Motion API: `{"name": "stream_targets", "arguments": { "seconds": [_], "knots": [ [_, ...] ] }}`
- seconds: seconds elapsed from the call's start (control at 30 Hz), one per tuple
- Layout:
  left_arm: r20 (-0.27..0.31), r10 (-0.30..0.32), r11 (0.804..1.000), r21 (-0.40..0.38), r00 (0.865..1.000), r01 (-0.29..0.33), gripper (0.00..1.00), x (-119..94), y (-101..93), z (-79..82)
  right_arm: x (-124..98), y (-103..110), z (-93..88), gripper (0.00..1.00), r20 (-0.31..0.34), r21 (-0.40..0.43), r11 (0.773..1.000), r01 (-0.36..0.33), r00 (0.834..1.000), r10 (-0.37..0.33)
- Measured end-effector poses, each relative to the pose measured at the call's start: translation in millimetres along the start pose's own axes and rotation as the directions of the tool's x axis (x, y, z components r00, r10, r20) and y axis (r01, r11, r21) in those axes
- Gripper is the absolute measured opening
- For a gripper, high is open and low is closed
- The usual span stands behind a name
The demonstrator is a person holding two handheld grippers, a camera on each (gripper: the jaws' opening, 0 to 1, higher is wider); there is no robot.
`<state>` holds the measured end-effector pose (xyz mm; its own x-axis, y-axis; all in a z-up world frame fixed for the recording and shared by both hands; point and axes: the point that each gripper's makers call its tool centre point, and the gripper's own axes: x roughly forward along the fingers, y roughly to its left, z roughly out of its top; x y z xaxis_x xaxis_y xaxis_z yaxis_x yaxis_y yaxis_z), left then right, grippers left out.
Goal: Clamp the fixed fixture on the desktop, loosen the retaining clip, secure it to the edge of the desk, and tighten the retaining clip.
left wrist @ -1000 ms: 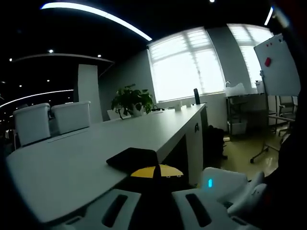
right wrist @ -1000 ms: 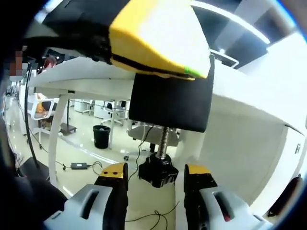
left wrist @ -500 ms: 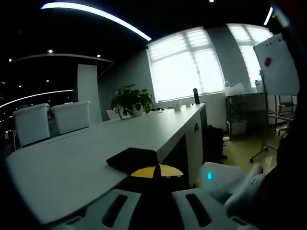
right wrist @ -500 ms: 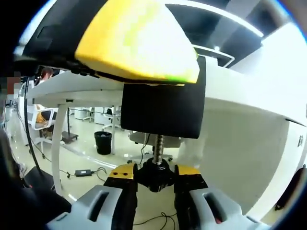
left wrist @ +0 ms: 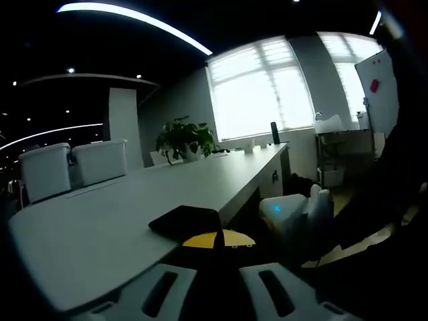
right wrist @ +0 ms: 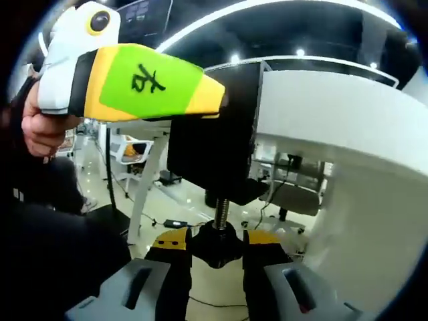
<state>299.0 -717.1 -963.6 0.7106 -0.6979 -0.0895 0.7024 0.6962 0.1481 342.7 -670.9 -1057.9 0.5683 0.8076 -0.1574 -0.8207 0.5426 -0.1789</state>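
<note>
Pinching black screw knob (right wrist: 217,246) under black clamp fixture (right wrist: 215,144), right gripper (right wrist: 217,246), left gripper (left wrist: 215,242) clamped on fixture top at white desk (left wrist: 100,227) edge

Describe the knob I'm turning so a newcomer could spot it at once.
Start at the white desk edge and the black clamp fixture hanging on it. A threaded screw drops from it to a lobed black knob, pinched between the right tongs with yellow tips.

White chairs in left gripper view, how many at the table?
2, side by side at the table's far left edge: one at left, one beside it. Others may be hidden.
</note>
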Motion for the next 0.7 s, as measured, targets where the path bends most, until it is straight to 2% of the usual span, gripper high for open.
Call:
{"name": "stream_targets", "arguments": {
  "seconds": [0.07, 0.13, 0.2, 0.43, 0.5, 0.57, 0.6, 0.7],
  "knots": [
    [0.002, 0.003, 1.0, -0.005, 1.0, -0.003, 0.01, -0.2, 0.0, 0.1, 0.8, 1.5, 1.3, 0.27, 0.021, -0.01, 0.998, -0.056, 0.998, 0.057],
    [-0.004, 0.02, 1.0, -0.004, 1.0, -0.02, 0.01, -1.2, 0.0, 0.1, 0.5, 0.5, 2.2, 0.27, 0.036, -0.068, 0.993, -0.092, 0.995, 0.094],
    [-0.004, 0.035, 0.999, -0.004, 0.999, -0.035, 0.01, -1.7, 0.3, -0.4, 2.0, 0.0, 1.5, 0.27, 0.029, -0.059, 0.99, -0.127, 0.991, 0.129],
    [-0.004, 0.053, 0.998, -0.019, 0.999, -0.053, 0.01, -1.9, 2.8, -0.2, 4.6, 1.5, 2.7, 0.27, 0.035, -0.096, 0.981, -0.167, 0.985, 0.171],
    [-0.003, 0.056, 0.998, -0.023, 0.998, -0.056, 0.01, -2.0, 3.0, 0.0, 5.5, 1.0, 2.1, 0.28, 0.044, -0.122, 0.98, -0.157, 0.986, 0.163],
    [0.001, 0.061, 0.998, -0.025, 0.998, -0.061, 0.01, -2.3, 3.3, -0.2, 6.2, -1.6, 4.0, 0.28, 0.061, -0.23, 0.968, -0.101, 0.991, 0.118],
    [0.007, 0.063, 0.998, -0.028, 0.998, -0.062, 0.01, -2.5, 3.5, -0.2, 6.0, -2.1, 2.2, 0.29, 0.05, -0.251, 0.965, -0.069, 0.995, 0.085],
    [0.012, 0.056, 0.998, -0.037, 0.998, -0.055, 0.01, -2.3, 4.4, 0.0, 4.1, -3.5, -3.3, 0.36, 0.011, -0.2, 0.98, 0.002, 1.0, 0.0]
  ]
}}
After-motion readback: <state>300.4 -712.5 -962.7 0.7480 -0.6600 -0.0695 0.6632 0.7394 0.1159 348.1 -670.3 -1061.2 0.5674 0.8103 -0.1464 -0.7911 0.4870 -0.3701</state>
